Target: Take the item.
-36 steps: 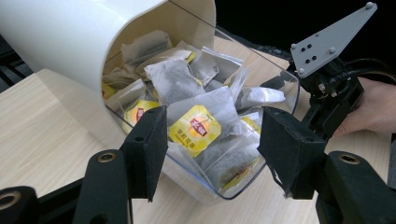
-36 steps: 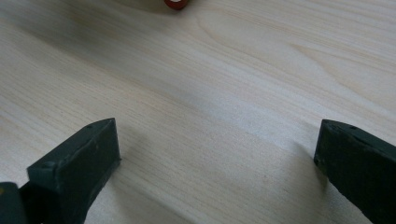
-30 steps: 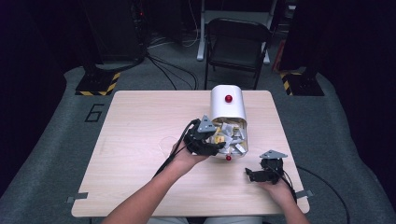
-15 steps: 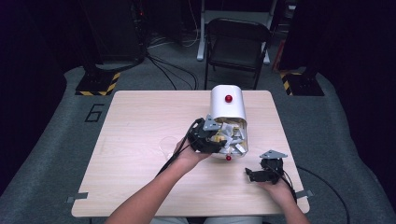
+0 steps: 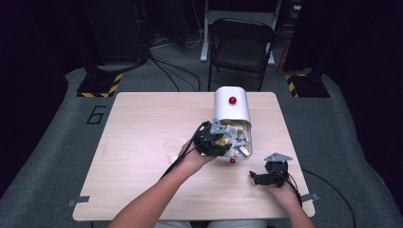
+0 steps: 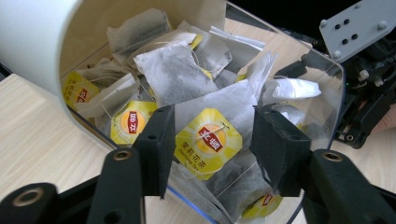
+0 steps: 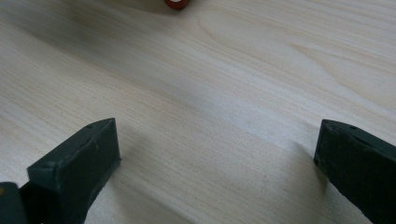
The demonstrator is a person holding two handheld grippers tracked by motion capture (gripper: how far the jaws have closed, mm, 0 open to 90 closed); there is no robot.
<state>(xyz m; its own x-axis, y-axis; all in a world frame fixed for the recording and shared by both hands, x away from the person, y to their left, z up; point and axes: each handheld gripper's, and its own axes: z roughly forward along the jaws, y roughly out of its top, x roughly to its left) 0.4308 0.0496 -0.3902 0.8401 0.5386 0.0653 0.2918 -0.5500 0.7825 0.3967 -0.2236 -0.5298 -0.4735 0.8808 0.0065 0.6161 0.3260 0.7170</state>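
A white canister [image 5: 231, 110] with a red knob [image 5: 232, 100] lies on its side on the wooden table [image 5: 142, 123], its mouth toward the person. Several tea bags [image 6: 177, 74] with yellow tags fill the mouth and spill onto a clear plastic lid [image 6: 327, 107]. My left gripper [image 5: 227, 141] is at the mouth, open, its jaws on either side of one yellow tag [image 6: 208, 142] without touching it. My right gripper [image 5: 252, 178] rests open near the table's front right, over bare wood [image 7: 215, 154].
A small red knob [image 5: 232, 161] sits on the table just in front of the spilled bags, also seen as a red spot [image 7: 176, 3] ahead of the right jaws. A folding chair [image 5: 242, 45] stands beyond the far edge. Cables trail from both grippers.
My left gripper has moved a little to the right, up to the canister's mouth and over the tea bags. The right gripper has stayed where it was.
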